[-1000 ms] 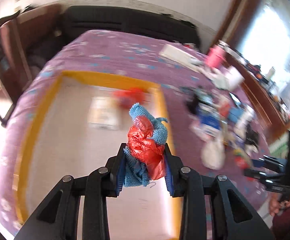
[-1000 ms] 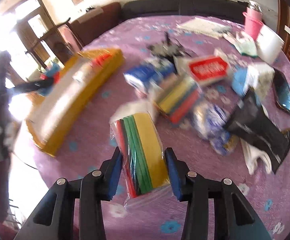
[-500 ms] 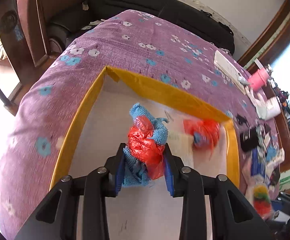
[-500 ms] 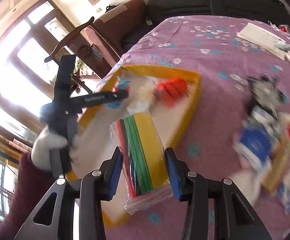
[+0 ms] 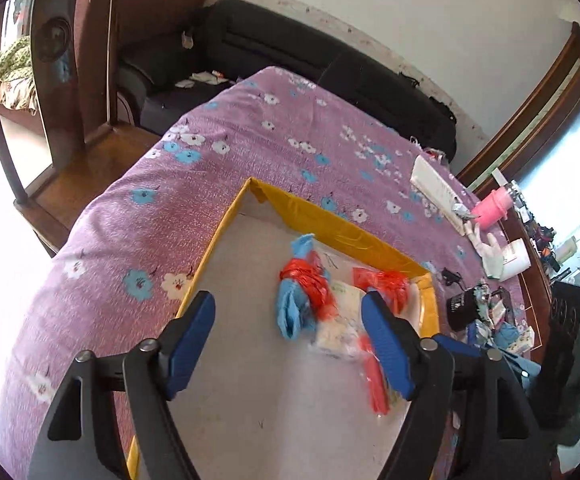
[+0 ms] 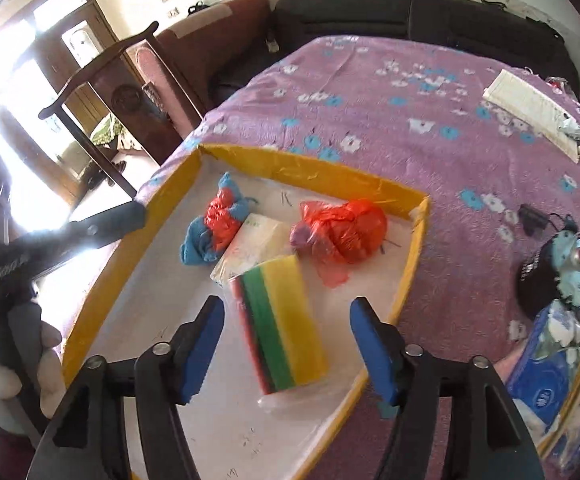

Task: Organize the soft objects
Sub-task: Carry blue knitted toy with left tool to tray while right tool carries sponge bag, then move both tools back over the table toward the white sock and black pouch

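Observation:
A yellow-rimmed tray (image 6: 406, 276) (image 5: 226, 224) with a white floor lies on the purple flowered cloth. In it lie a blue knit cloth wrapped in red plastic (image 5: 300, 294) (image 6: 214, 228), a red plastic bag bundle (image 6: 344, 230) (image 5: 386, 280), a white tissue pack (image 6: 258, 240) and a bagged stack of coloured sponges (image 6: 284, 322). My left gripper (image 5: 290, 340) is open and empty just short of the blue cloth. My right gripper (image 6: 286, 344) is open, its jaws on either side of the sponge stack, which rests on the tray floor.
Right of the tray lies clutter: a black device (image 6: 536, 280), blue packets (image 6: 546, 376), a white book (image 6: 530, 104), a pink cup (image 5: 492, 208), a white jar (image 5: 516, 256). A wooden chair (image 5: 50, 80) and dark sofa (image 5: 290, 60) stand beyond the table.
Both grippers have opened. The left one let go of the blue cloth bundle and the right one let go of the sponge stack; both things now lie in the tray.

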A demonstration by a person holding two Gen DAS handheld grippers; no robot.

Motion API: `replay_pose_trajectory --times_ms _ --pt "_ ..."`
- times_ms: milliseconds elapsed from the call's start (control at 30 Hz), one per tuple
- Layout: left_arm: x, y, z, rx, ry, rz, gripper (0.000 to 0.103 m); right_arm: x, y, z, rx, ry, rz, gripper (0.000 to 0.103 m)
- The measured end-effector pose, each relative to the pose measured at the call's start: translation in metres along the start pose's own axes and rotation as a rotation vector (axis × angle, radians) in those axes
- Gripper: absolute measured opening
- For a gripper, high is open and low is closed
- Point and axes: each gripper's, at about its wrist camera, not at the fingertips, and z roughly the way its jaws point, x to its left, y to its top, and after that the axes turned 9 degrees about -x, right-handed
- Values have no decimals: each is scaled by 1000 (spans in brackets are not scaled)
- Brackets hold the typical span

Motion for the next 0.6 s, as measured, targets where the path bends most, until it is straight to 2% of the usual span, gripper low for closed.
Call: replay_pose_trajectory --times_ms 133,300,467,600 --pt "-18 -9 -19 -24 -22 34 75 -14 -3 -36 -59 -4 -5 73" --pt "-66 -29 -34 -21 -96 110 82 -52 -18 -98 -154 -73 -3 79" --pt "-123 -56 -31 37 -178 197 83 -110 -45 -149 -222 -174 71 81" --pt "-180 -93 -21 99 -253 301 83 -154 -71 -175 -240 -226 146 82"
